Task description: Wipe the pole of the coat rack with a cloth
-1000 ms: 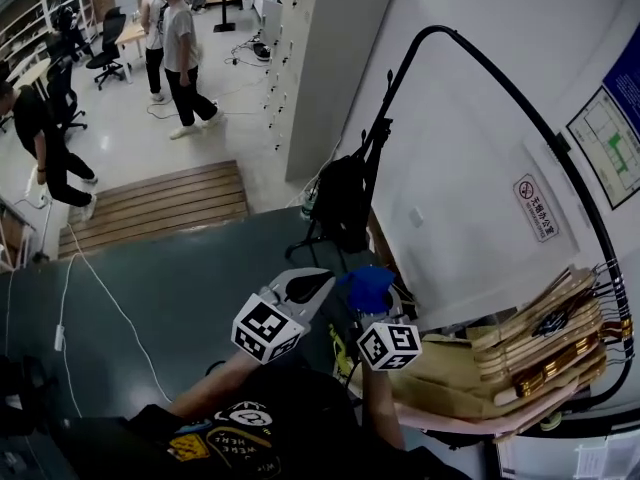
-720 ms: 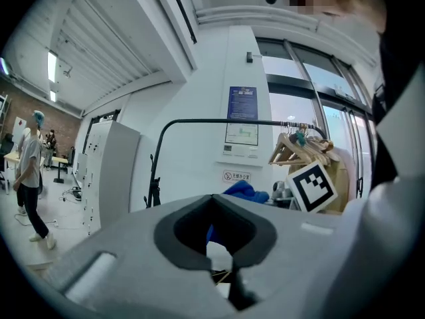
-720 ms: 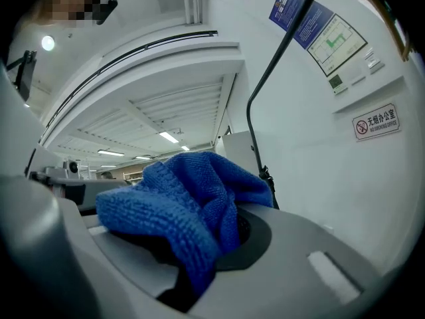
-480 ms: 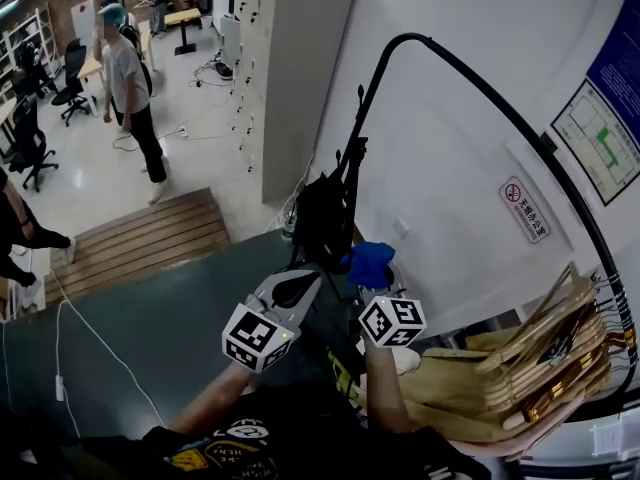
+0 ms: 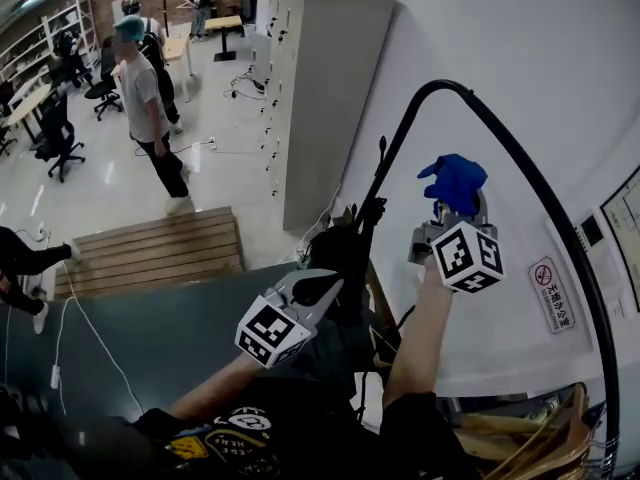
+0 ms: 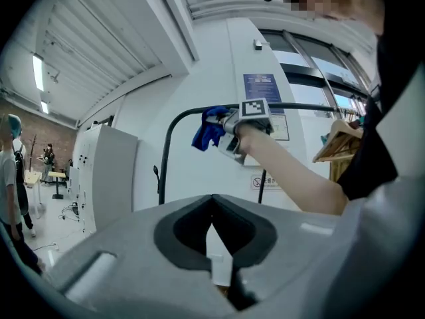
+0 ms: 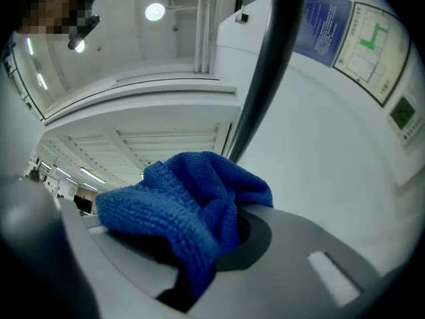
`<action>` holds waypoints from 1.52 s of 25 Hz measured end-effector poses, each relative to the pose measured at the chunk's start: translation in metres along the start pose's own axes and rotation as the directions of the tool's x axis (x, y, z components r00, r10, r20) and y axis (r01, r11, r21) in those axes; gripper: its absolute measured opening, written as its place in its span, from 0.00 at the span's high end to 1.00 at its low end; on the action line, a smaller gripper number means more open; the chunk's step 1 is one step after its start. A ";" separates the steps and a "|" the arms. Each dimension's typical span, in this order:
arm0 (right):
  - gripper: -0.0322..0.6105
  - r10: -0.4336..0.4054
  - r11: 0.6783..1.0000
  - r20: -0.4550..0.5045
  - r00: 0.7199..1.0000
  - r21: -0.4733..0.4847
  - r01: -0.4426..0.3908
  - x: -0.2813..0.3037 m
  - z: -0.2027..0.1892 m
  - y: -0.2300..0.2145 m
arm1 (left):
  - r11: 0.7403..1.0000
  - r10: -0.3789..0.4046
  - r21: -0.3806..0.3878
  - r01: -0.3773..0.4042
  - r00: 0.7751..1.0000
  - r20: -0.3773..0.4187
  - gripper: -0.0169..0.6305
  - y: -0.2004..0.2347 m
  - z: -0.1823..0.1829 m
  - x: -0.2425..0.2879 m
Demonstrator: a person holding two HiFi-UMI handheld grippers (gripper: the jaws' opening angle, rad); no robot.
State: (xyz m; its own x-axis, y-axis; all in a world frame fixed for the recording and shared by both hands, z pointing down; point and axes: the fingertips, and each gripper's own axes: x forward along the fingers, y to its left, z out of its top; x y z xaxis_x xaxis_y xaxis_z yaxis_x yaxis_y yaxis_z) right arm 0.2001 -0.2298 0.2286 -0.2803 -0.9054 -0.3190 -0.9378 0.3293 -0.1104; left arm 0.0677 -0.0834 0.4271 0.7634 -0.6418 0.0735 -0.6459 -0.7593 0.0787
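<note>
The cloth point(image 7: 186, 205) is clamped between the jaws of the right gripper point(image 7: 199, 258). A blue, knitted bunch of it stands out of them in the lower left of the right gripper view. The pole point(image 7: 265, 65) is seen just behind the cloth and runs to the top of the frame; whether the two touch cannot be told.

In the head view the right gripper point(image 5: 452, 213) is held in the upper right part. The cloth point(image 5: 455, 180) is under the arch of the black curved pole point(image 5: 520, 158), near it but to its left. The left gripper point(image 5: 312, 290) is found low in the middle. Its jaws are pressed together with nothing between them.

The cloth is judged to be soft, light and easily folded, so a firm grip on the bunch is enough. The pole is judged to be stiff, smooth and round. The loose part of the cloth should therefore be pressed against its side and partly wrapped around it, otherwise it may slide off.
</note>
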 end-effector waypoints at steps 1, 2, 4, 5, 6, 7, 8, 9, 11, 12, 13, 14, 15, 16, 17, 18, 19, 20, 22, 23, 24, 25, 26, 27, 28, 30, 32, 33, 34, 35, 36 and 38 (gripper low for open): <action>0.90 0.003 1.000 0.023 1.000 -0.020 -0.003 0.016 0.017 -0.008 | 1.000 0.007 -0.005 -0.007 1.000 -0.003 0.97 0.006 -0.001 0.009; 0.90 0.006 0.999 0.040 0.999 -0.036 -0.005 0.029 0.030 -0.015 | 1.000 0.011 -0.006 -0.011 1.000 -0.007 0.97 0.012 -0.003 0.019; 0.90 0.010 0.999 0.056 0.998 -0.051 -0.007 0.049 0.046 -0.022 | 1.000 0.008 -0.003 -0.008 1.000 -0.014 0.97 0.022 -0.005 0.035; 0.90 0.012 0.999 0.055 0.998 -0.050 -0.009 0.056 0.047 -0.023 | 1.000 0.004 -0.004 -0.004 1.000 -0.015 0.97 0.027 -0.004 0.041; 0.90 0.015 0.999 0.053 0.998 -0.049 -0.012 0.063 0.046 -0.023 | 1.000 0.001 -0.006 -0.001 1.000 -0.014 0.97 0.033 -0.003 0.046; 0.90 0.017 0.999 0.054 0.998 -0.050 -0.014 0.069 0.043 -0.023 | 1.000 -0.002 -0.008 0.002 1.000 -0.012 0.97 0.039 -0.002 0.051; 0.90 0.017 0.998 0.054 0.998 -0.053 -0.014 0.075 0.040 -0.023 | 1.000 -0.005 -0.011 0.005 1.000 -0.013 0.97 0.046 0.000 0.055; 0.90 0.017 0.998 0.050 0.999 -0.055 -0.015 0.083 0.036 -0.023 | 1.000 -0.008 -0.014 0.008 1.000 -0.015 0.97 0.053 0.001 0.058; 0.90 0.015 0.998 0.029 0.999 -0.056 -0.013 0.102 0.028 -0.024 | 1.000 -0.012 -0.019 0.012 1.000 -0.009 0.97 0.066 0.008 0.062; 0.89 0.012 0.998 0.015 1.000 -0.060 -0.011 0.114 0.023 -0.024 | 1.000 -0.010 -0.020 0.010 1.000 0.003 0.97 0.072 0.013 0.063; 0.89 0.009 0.998 -0.005 1.000 -0.067 -0.009 0.126 0.016 -0.024 | 1.000 -0.006 -0.022 0.006 1.000 0.014 0.97 0.078 0.018 0.063; 0.90 0.006 0.997 -0.030 1.000 -0.076 -0.008 0.137 0.009 -0.024 | 1.000 -0.001 -0.024 0.002 1.000 0.023 0.97 0.083 0.021 0.063; 0.90 0.005 0.996 -0.052 0.999 -0.085 -0.010 0.145 0.002 -0.023 | 1.000 0.002 -0.025 -0.001 1.000 0.027 0.97 0.087 0.022 0.063; 0.90 0.012 0.995 -0.069 0.998 -0.093 -0.018 0.152 -0.004 -0.020 | 1.000 0.005 -0.024 -0.004 1.000 0.028 0.97 0.091 0.022 0.063; 0.90 0.029 0.994 -0.083 0.996 -0.100 -0.037 0.158 -0.011 -0.016 | 1.000 0.006 -0.025 -0.005 1.000 0.026 0.97 0.094 0.022 0.063; 0.90 0.052 0.992 -0.102 0.993 -0.109 -0.063 0.164 -0.019 -0.009 | 1.000 0.004 -0.026 -0.003 1.000 0.025 0.97 0.098 0.021 0.062; 0.90 0.072 0.988 -0.126 0.989 -0.125 -0.088 0.171 -0.028 -0.002 | 1.000 0.000 -0.030 0.001 1.000 0.026 0.97 0.101 0.020 0.062; 0.90 0.078 0.983 -0.149 0.986 -0.153 -0.101 0.178 -0.038 0.005 | 0.999 -0.007 -0.033 0.008 1.000 0.029 0.97 0.104 0.020 0.063; 0.90 0.055 0.972 -0.189 0.980 -0.214 -0.095 0.185 -0.061 0.011 | 0.999 -0.022 -0.037 0.024 0.999 0.036 0.97 0.109 0.021 0.064; 0.90 0.043 0.970 -0.205 0.978 -0.224 -0.090 0.185 -0.075 0.011 | 0.999 -0.029 -0.038 0.031 0.999 0.038 0.97 0.111 0.021 0.064; 0.90 0.037 0.972 -0.220 0.975 -0.219 -0.086 0.182 -0.090 0.009 | 0.999 -0.035 -0.041 0.037 0.999 0.038 0.97 0.113 0.021 0.063; 0.90 0.034 0.975 -0.236 0.971 -0.207 -0.084 0.177 -0.107 0.007 | 0.998 -0.039 -0.044 0.041 0.999 0.037 0.97 0.115 0.020 0.063; 0.90 0.031 0.977 -0.257 0.966 -0.195 -0.083 0.170 -0.125 0.004 | 0.998 -0.043 -0.050 0.045 0.998 0.035 0.97 0.117 0.018 0.063; 0.90 0.027 0.980 -0.287 0.958 -0.181 -0.082 0.163 -0.145 0.001 | 0.997 -0.046 -0.056 0.048 0.998 0.032 0.97 0.119 0.017 0.063; 0.90 0.025 0.982 -0.321 0.947 -0.168 -0.082 0.155 -0.166 -0.001 | 0.997 -0.049 -0.062 0.051 0.998 0.029 0.97 0.121 0.015 0.063; 0.91 0.022 0.985 -0.392 0.920 -0.148 -0.087 0.139 -0.208 -0.004 | 0.996 -0.056 -0.071 0.058 0.998 0.023 0.97 0.123 0.012 0.062; 0.90 0.021 0.985 -0.452 0.892 -0.141 -0.095 0.126 -0.244 -0.006 | 0.996 -0.063 -0.068 0.064 0.998 0.019 0.97 0.123 0.010 0.060; 0.91 0.022 0.985 -0.470 0.882 -0.139 -0.099 0.122 -0.256 -0.007 | 0.996 -0.067 -0.065 0.068 0.998 0.017 0.97 0.122 0.009 0.059; 0.91 0.025 0.985 -0.481 0.876 -0.138 -0.103 0.119 -0.264 -0.008 | 0.995 -0.071 -0.065 0.072 0.997 0.015 0.97 0.122 0.008 0.058; 0.91 0.028 0.985 -0.487 0.873 -0.136 -0.108 0.119 -0.267 -0.008 | 0.995 -0.073 -0.067 0.074 0.997 0.012 0.97 0.121 0.006 0.057; 0.90 0.033 0.985 -0.489 0.872 -0.130 -0.111 0.120 -0.265 -0.007 | 0.995 -0.075 -0.070 0.075 0.997 0.011 0.97 0.121 0.005 0.056; 0.91 0.045 0.987 -0.465 0.884 -0.114 -0.111 0.126 -0.244 -0.006 | 0.994 -0.074 -0.073 0.075 0.997 0.014 0.97 0.121 0.006 0.054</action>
State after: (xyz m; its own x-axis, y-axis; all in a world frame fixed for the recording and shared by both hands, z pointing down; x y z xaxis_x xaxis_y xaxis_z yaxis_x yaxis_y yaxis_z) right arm 0.1206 -0.4113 0.4189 -0.3855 -0.9103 0.1509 -0.9183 0.3945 0.0339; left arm 0.0302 -0.2104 0.4351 0.8091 -0.5852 0.0532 -0.5856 -0.7953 0.1566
